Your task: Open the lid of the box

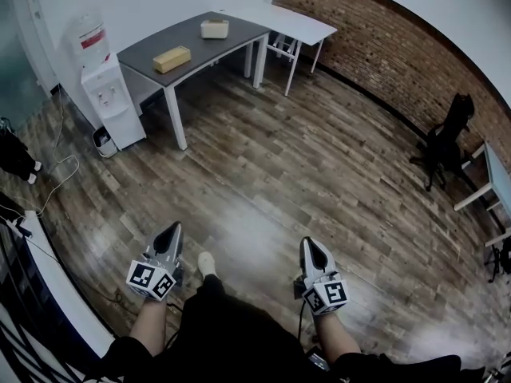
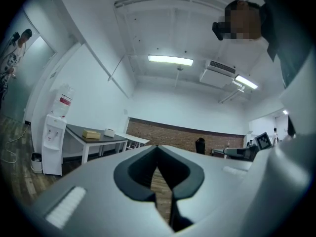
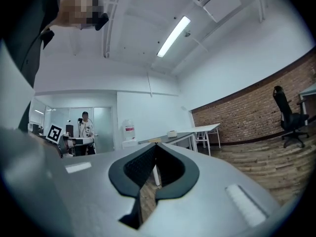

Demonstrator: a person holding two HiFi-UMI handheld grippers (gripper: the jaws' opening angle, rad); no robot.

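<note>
You carry the left tongs and right tongs low, both closed on nothing, likely since the tan box sits on the bench well across the floor.

We hold our left claw and right claw low in front of us, well apart, tips pointing forward. On both, the jaws are pressed together with nothing between them.
</note>
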